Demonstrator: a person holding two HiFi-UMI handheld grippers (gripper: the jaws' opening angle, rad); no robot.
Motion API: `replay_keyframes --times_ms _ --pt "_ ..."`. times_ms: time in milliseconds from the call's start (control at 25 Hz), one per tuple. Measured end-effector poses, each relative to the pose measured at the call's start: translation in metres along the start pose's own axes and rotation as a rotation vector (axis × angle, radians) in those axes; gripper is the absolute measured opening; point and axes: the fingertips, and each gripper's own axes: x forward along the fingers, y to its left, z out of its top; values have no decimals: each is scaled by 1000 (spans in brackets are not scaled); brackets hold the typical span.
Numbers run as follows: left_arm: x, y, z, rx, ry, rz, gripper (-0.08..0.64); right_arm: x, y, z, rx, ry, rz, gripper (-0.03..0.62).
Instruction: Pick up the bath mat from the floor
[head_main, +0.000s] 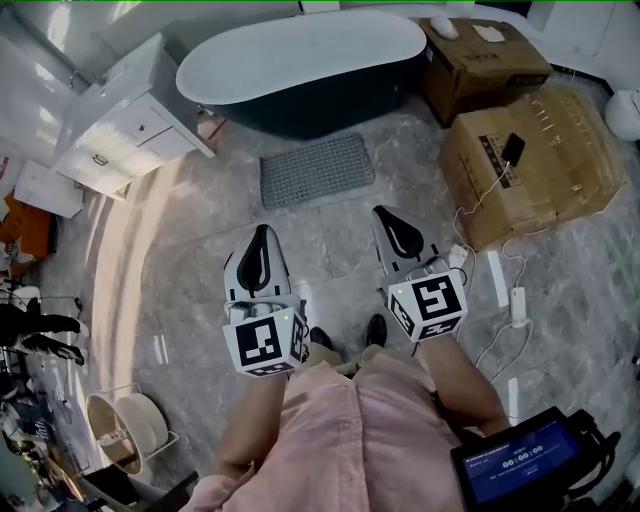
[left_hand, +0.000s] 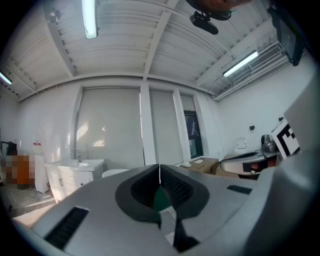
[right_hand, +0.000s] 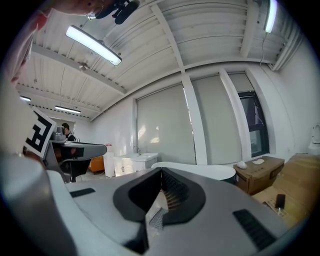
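Lying flat on the grey marble floor (head_main: 190, 240), the grey bath mat (head_main: 317, 168) is sitting just in front of the dark bathtub (head_main: 300, 60), apart from both grippers. The left gripper (head_main: 262, 236) and the right gripper (head_main: 386, 214) are hovering side by side nearer the person, each keeping its jaws pressed together on nothing. A white vanity (head_main: 130, 120) is standing left of the tub, and cardboard boxes (head_main: 540, 160) are resting right of the mat.
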Motion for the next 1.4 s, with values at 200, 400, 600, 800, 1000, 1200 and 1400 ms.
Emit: replay_keyframes --times_ms 200,400,600,800,1000,1200,1400 --pt "-4 4 -8 18 38 30 29 2 -13 -9 29 6 -9 17" --pt "0 17 -7 13 40 47 29 10 -17 -6 41 6 -23 17" --pt "34 30 -20 -3 41 33 29 42 -29 -10 50 11 -35 17" --pt "76 60 -24 -24 36 26 29 86 -35 -5 42 24 -46 17" --pt "125 107 -25 -54 24 31 29 149 -31 7 15 25 -34 17" --pt "162 154 -12 -55 -22 35 29 202 -24 27 -10 1 -41 17" --pt "187 192 -4 -68 -34 31 29 236 -15 47 -27 -6 -57 17"
